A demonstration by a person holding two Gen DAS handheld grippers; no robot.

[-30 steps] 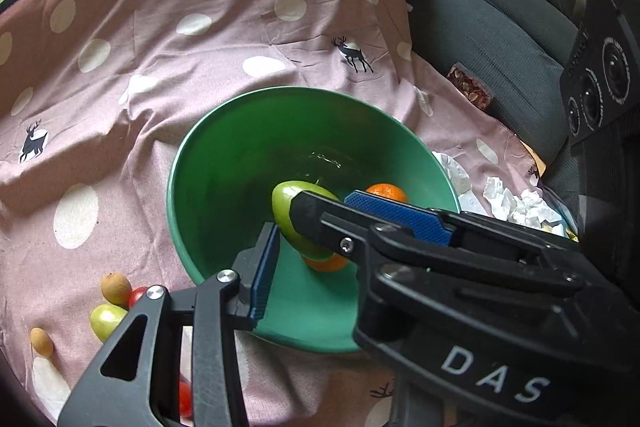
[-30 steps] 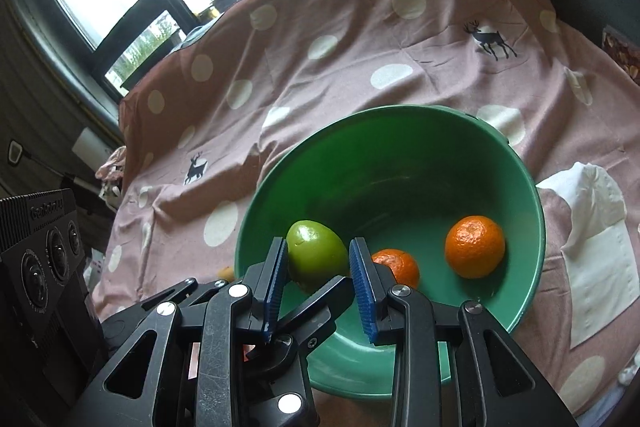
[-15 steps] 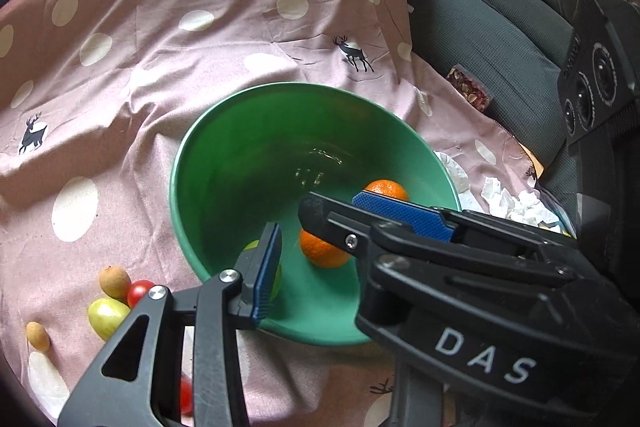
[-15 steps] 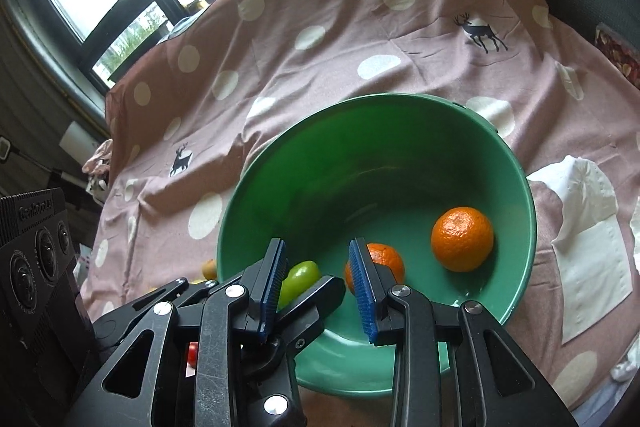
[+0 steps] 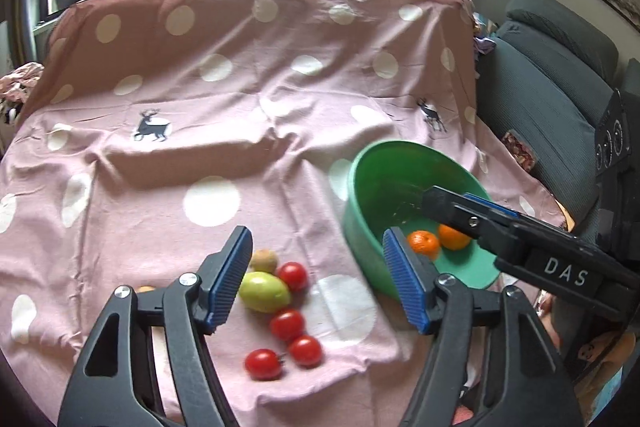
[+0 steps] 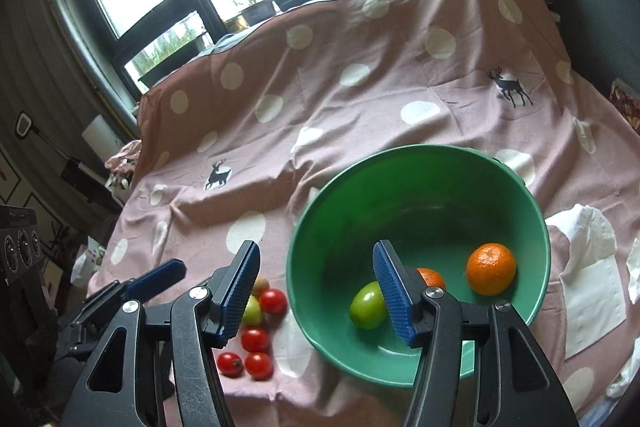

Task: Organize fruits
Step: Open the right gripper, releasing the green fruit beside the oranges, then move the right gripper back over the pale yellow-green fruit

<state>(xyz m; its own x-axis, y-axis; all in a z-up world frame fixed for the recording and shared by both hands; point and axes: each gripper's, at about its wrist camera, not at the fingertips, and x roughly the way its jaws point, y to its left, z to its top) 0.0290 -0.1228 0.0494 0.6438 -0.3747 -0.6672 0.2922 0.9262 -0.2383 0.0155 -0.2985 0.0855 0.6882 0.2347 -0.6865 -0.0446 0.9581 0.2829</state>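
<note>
My left gripper [image 5: 320, 283] hangs over the pink cloth with its jaws opening and nothing between them. Just beyond it lie a yellow-green fruit [image 5: 264, 291], a small brownish fruit [image 5: 264, 259] and several red tomatoes [image 5: 287, 324]. To the right sits the green bowl [image 5: 372, 171] with two oranges [image 5: 423, 241]. My right gripper [image 6: 316, 279] is over the bowl's [image 6: 420, 151] near rim, jaws opening, holding nothing. In the bowl lie a green fruit [image 6: 368, 305] and two oranges [image 6: 491, 269]. The tomatoes [image 6: 273, 301] lie left of the bowl.
White paper napkins [image 6: 588, 267] lie right of the bowl. A grey sofa [image 5: 552, 99] borders the cloth on the right. The polka-dot cloth [image 5: 200, 131] rises toward the windows at the back. A finger [image 5: 452, 209] of my right gripper crosses over the bowl.
The green fruit that was up by the fingertips now lies in the bowl. Both grippers have opened. The left one has swung left, away from the bowl, to the fruit pile.
</note>
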